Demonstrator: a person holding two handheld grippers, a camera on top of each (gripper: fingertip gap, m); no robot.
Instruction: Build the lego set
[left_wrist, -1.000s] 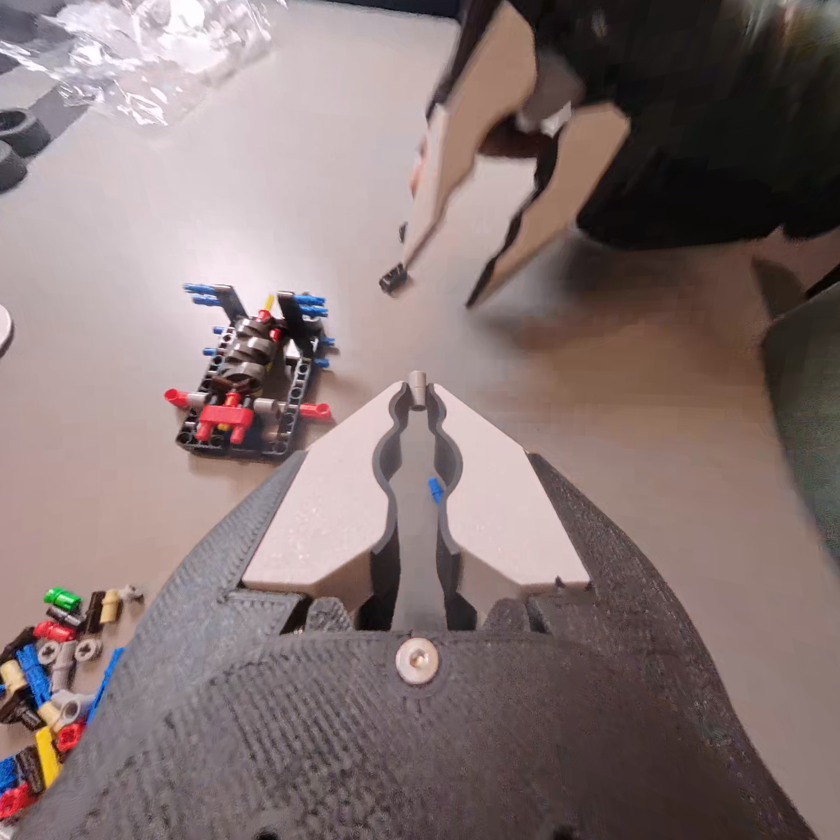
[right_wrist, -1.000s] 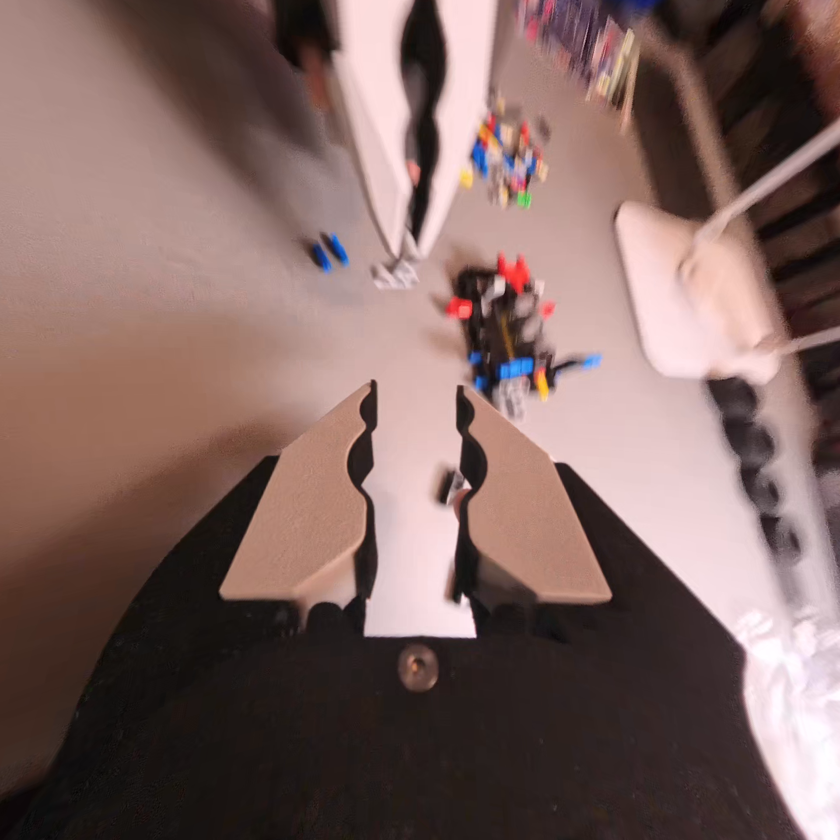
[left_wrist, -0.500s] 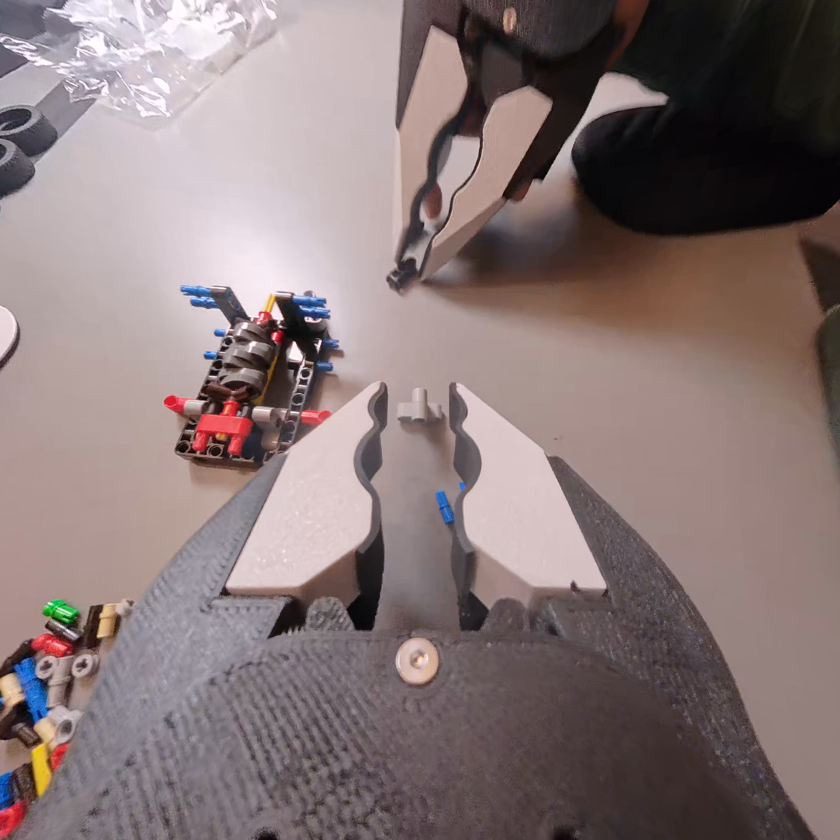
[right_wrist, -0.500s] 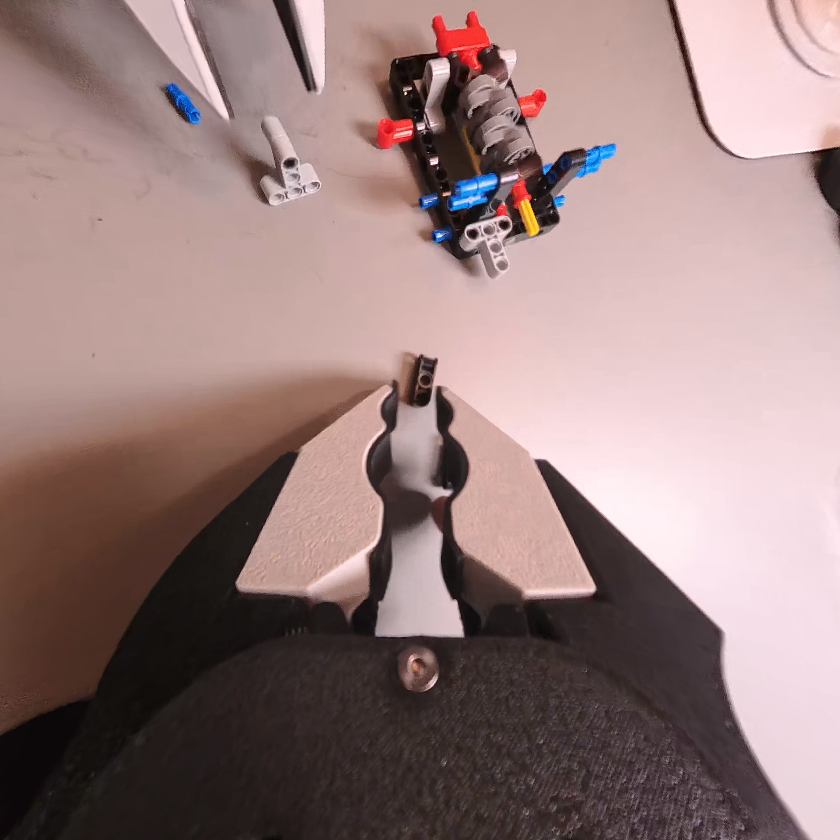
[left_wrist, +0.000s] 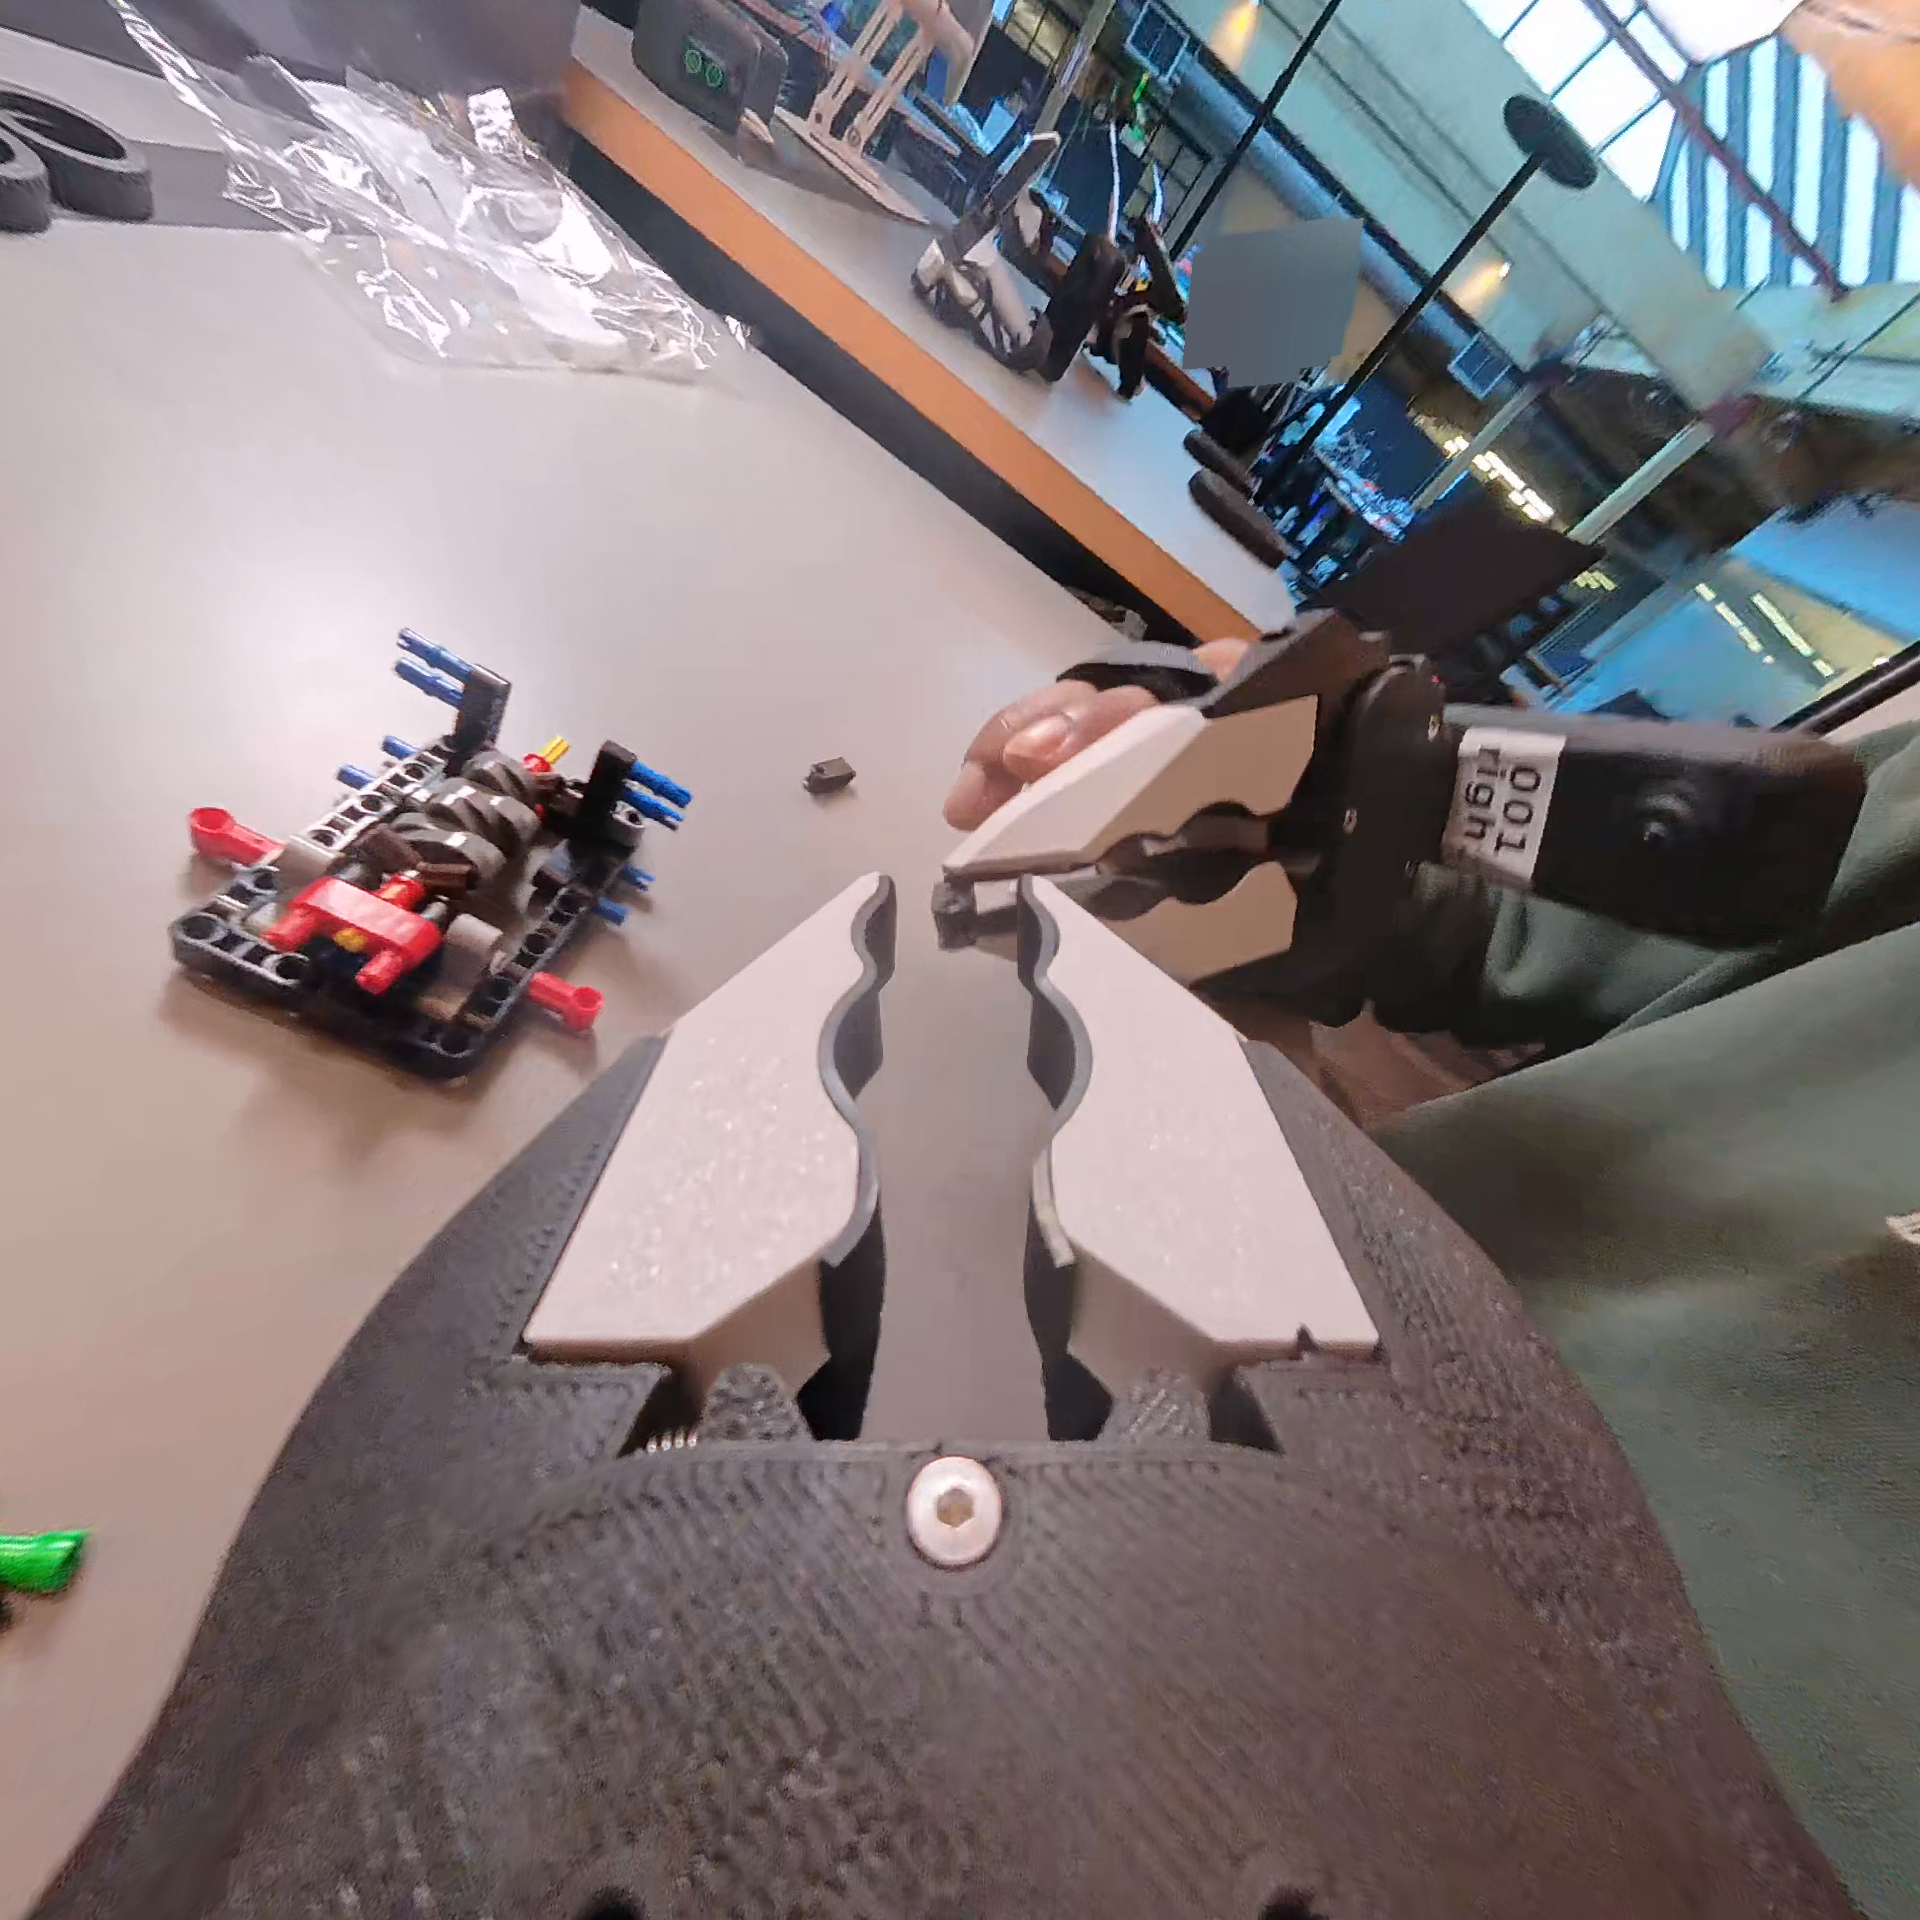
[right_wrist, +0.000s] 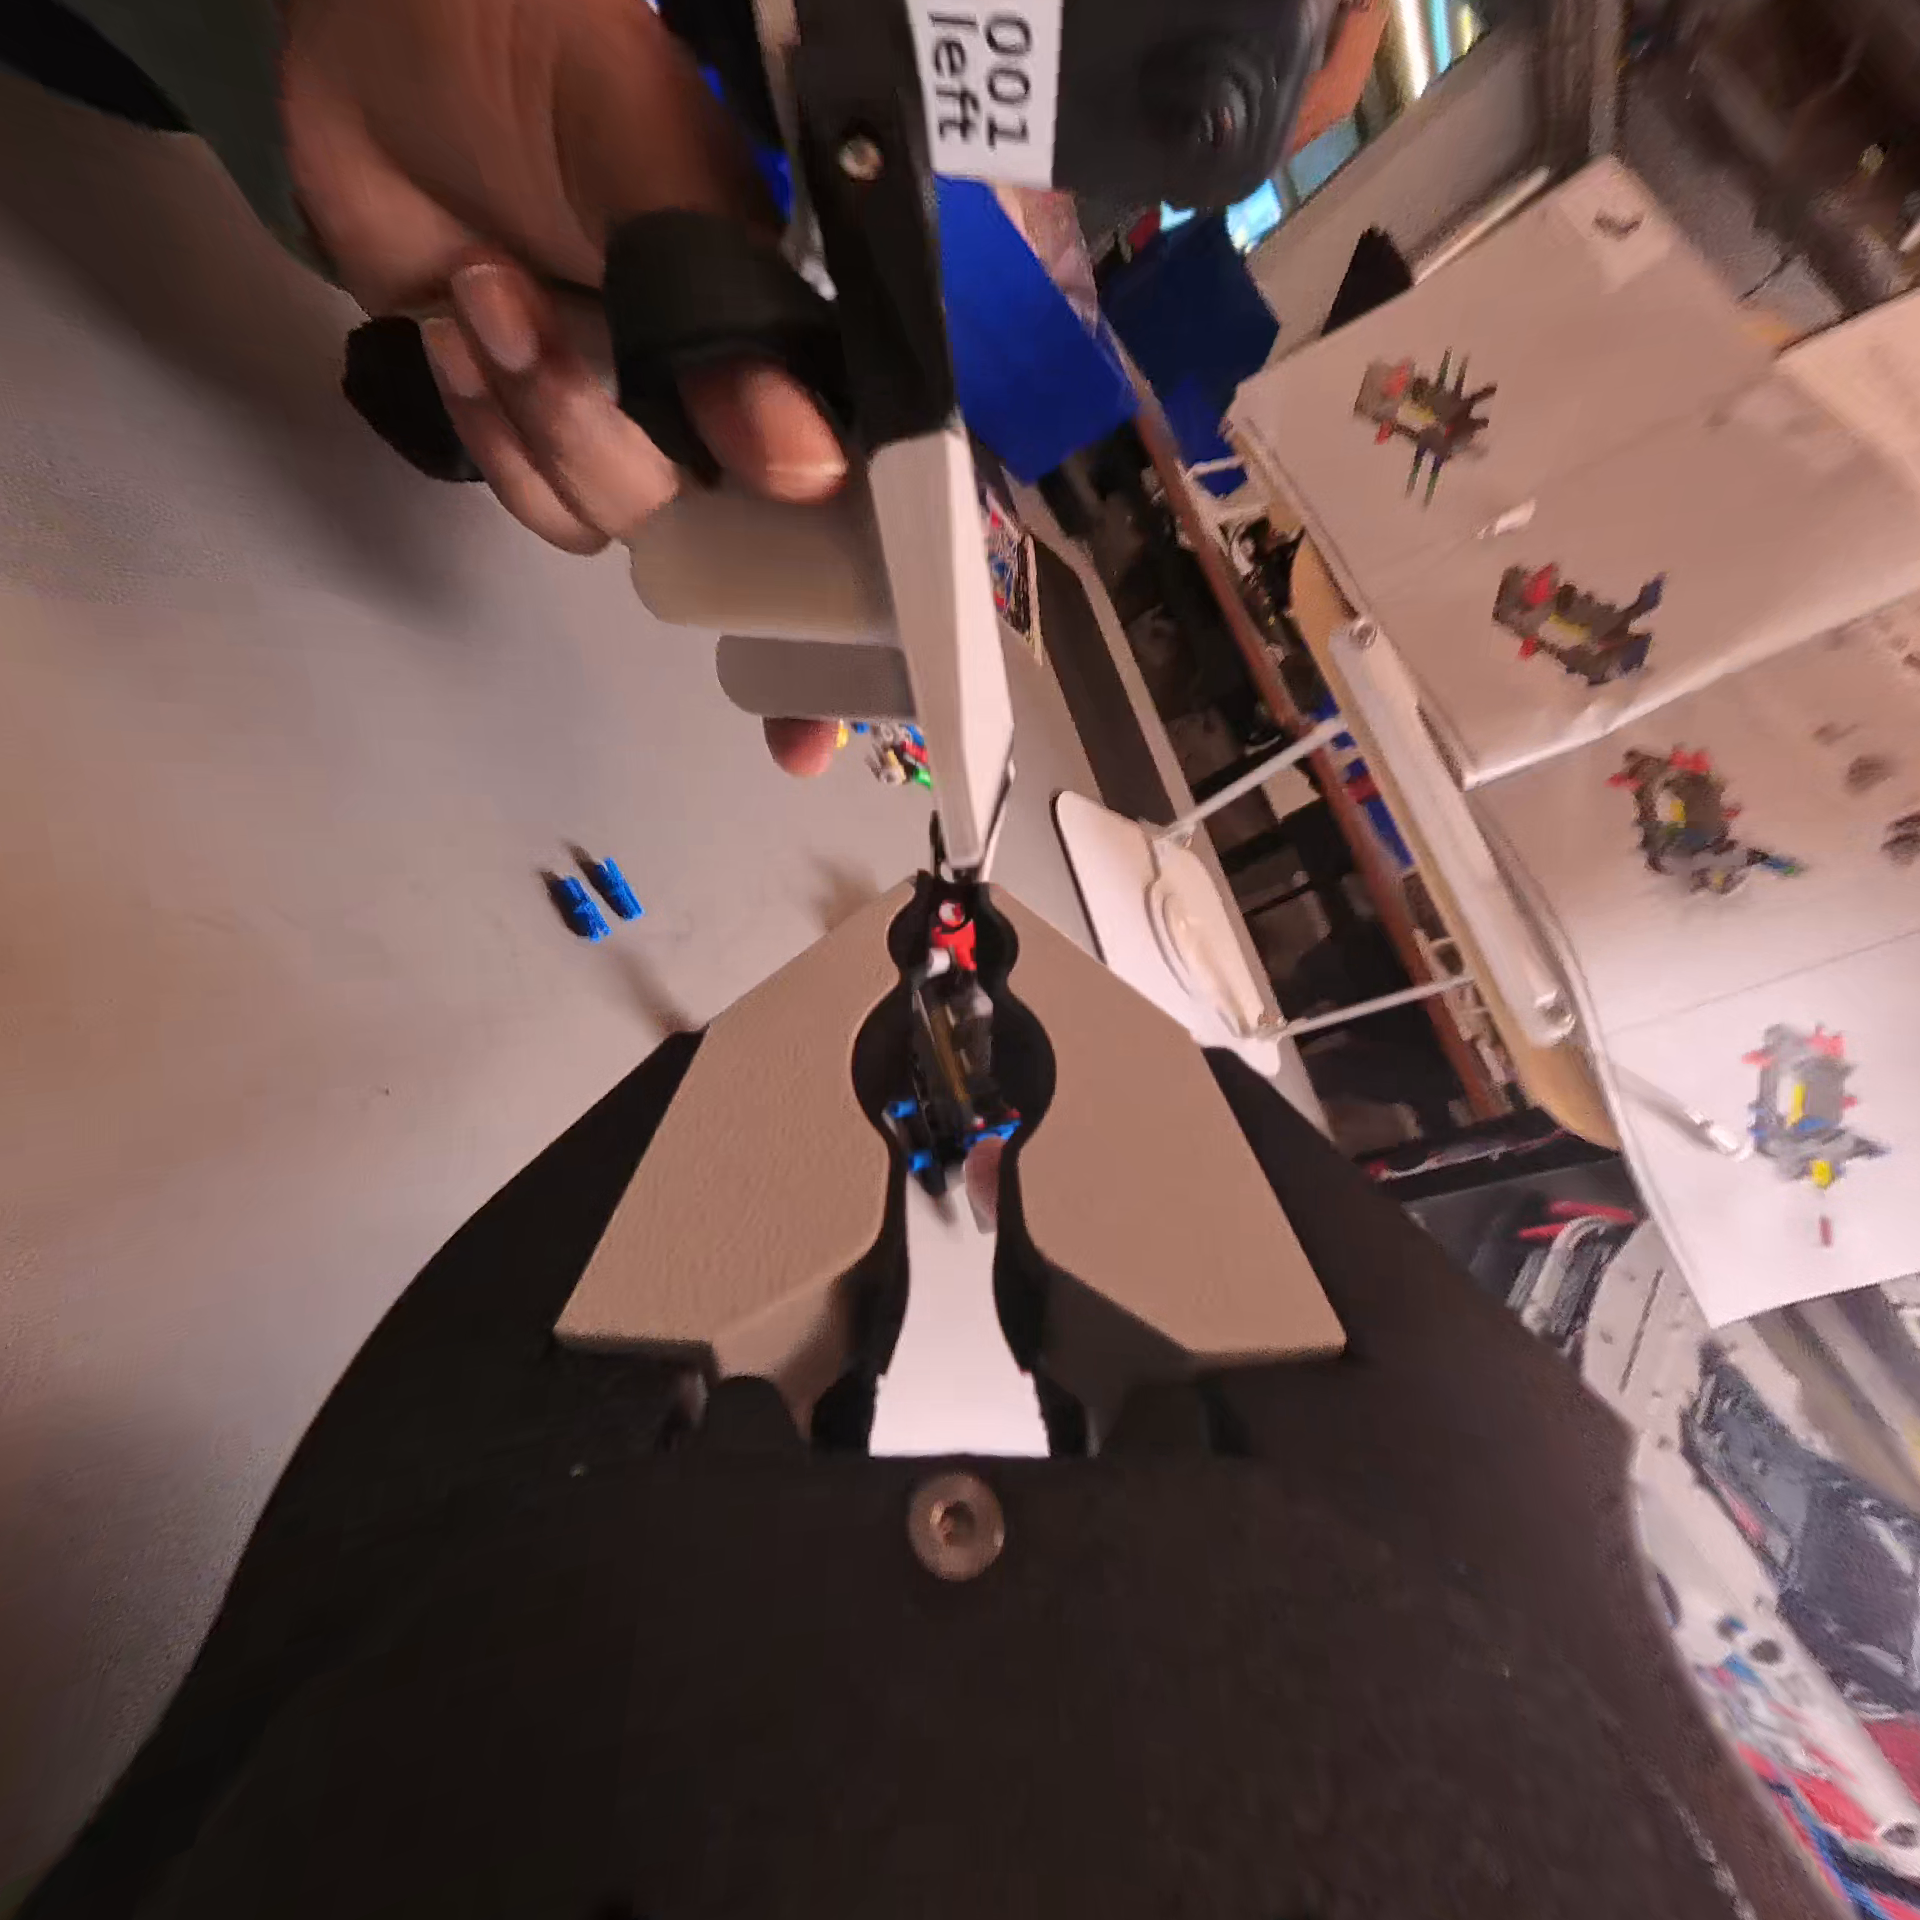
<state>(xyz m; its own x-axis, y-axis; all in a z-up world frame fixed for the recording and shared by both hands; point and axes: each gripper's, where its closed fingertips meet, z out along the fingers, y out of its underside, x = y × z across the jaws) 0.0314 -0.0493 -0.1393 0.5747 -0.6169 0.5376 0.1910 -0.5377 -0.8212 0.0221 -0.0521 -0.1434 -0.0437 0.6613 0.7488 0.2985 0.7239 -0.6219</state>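
both grippers lifted off table, right gripper (left_wrist: 951, 914) fingers clamping small black piece (left_wrist: 954, 916), left gripper (left_wrist: 956, 914) fingers open

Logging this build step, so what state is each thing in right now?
left gripper: open, empty
right gripper: shut on small black piece, held between the left gripper's tips
lego chassis: part-built, flat on the table
loose black piece: lying free
two blue pins: lying free
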